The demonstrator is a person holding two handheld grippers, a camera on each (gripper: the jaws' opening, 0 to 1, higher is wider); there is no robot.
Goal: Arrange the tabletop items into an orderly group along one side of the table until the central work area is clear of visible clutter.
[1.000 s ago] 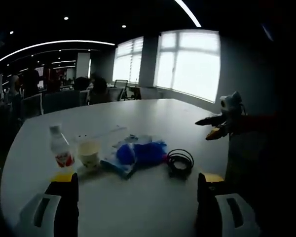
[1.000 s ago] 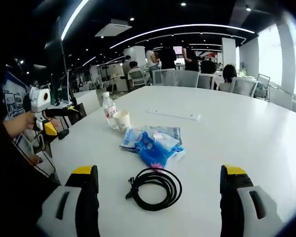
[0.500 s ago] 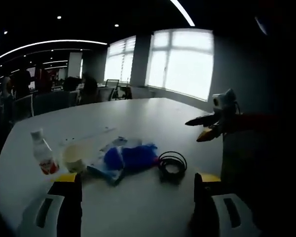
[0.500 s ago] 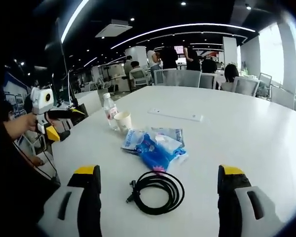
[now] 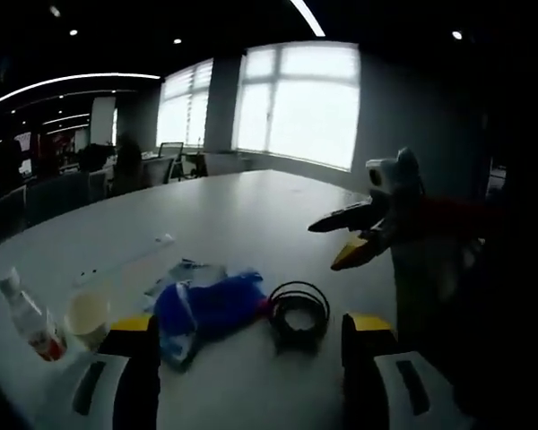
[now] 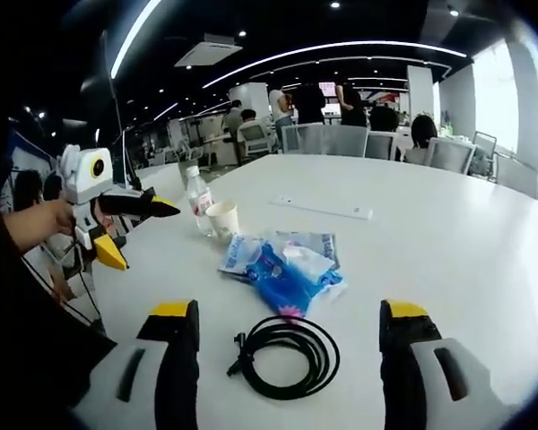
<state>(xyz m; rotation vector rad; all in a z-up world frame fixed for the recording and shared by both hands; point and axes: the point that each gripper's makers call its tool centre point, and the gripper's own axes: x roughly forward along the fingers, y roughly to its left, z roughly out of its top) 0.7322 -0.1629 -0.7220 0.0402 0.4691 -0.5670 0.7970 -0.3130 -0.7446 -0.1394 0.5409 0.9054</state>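
Both hand-held grippers, left (image 5: pixel 247 358) and right (image 6: pixel 289 345), spread, empty. Coiled cable (image 6: pixel 287 355) limp, light; pinch across bundled loops.

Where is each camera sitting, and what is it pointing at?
Left gripper view: rides the left gripper, facing the windows across the white round table; the right gripper enters from the right.
Right gripper view: rides the right gripper, facing the office; the person's hand holds the left gripper.
Both share: coiled black cable, crumpled blue plastic bag, white paper cup, clear plastic bottle.
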